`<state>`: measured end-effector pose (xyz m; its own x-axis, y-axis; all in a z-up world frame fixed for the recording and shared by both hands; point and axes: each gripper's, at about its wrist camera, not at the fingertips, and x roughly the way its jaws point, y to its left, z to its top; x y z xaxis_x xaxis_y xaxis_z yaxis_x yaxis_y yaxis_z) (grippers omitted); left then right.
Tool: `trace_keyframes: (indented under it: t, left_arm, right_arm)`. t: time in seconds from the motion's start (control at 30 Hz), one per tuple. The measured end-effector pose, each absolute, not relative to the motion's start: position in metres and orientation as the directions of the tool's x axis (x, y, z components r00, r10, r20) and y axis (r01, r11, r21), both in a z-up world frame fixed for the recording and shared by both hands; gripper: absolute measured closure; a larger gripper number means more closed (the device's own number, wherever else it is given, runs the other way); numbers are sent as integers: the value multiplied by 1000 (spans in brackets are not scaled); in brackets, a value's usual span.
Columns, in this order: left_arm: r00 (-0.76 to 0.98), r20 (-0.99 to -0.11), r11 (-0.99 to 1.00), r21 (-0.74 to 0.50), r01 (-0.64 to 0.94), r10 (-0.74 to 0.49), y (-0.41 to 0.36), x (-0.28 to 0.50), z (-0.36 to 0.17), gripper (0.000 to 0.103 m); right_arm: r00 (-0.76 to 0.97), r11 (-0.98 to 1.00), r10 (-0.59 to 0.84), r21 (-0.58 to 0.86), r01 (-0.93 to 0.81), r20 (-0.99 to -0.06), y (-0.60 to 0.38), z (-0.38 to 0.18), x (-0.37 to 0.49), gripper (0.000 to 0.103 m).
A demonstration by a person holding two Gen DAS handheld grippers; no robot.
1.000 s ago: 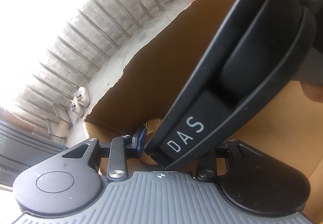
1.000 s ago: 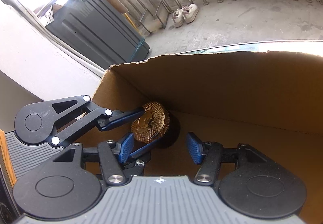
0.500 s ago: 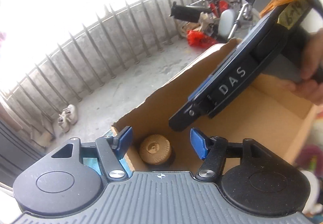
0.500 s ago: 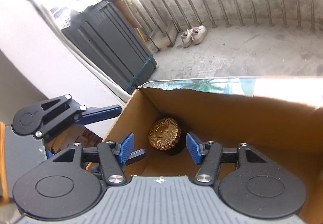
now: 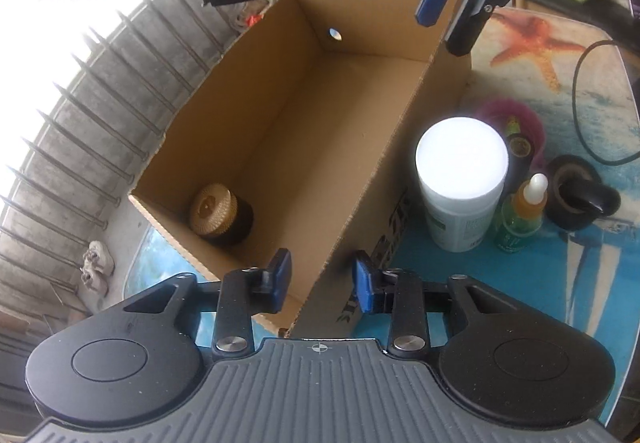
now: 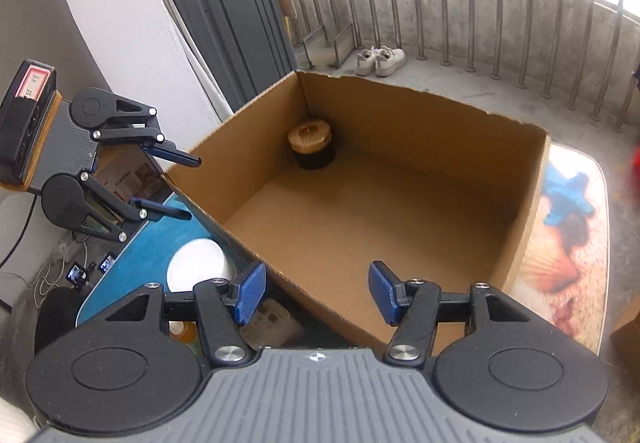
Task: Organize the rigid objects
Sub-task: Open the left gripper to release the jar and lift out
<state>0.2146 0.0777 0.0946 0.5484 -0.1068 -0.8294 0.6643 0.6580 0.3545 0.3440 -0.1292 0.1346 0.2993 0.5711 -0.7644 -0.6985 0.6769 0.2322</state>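
Behind the balcony railing, your cardboard box [image 5: 404,131] holds the gold-lidded jar [image 5: 218,213] in its corner, and with left gripper [image 5: 322,281], jaws just narrowed, and right gripper [image 6: 316,293] both released and empty, reaching carelessly could topple the white bottle [image 5: 460,179]

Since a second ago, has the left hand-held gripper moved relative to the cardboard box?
Yes. The left hand-held gripper has pulled back out of the cardboard box, away from the gold-lidded jar.

Table [image 5: 592,267] — box [image 5: 248,111], bottles [image 5: 460,179], tape [image 5: 576,195].
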Motion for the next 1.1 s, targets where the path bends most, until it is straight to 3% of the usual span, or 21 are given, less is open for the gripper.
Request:
trace_keyframes:
  t: [0.2,0.33,0.53,0.83,0.93,1.1]
  left_arm:
    - [537,-840,691,345,635,-74,80,206,93,78]
    - [511,-853,745,272,609,-105,85,204,101,80]
    - [523,-849,748,299,592,-74,79,203,104,78]
    - [665,-739,849,278,450,-111,73,173,134,75]
    - [704,-691,869,233,436,-167,68,159,142,63]
    - [742,-625,908,125,400,-241,59,140,139,60]
  right_arm:
    - [354,734,533,212,-645,-768,-147,118,336,43]
    - [368,727,516,168,-666,-774,-148,121,331,43]
    - [386,729,507,144,-669,-771,-154,123,330,43]
    - [487,719,529,62,-692,-695,-152,148,296,42]
    - [523,736,501,21,-677,-690,-144,152,285,41]
    - [468,716,573,133,-685,-673,-138,150,280,41]
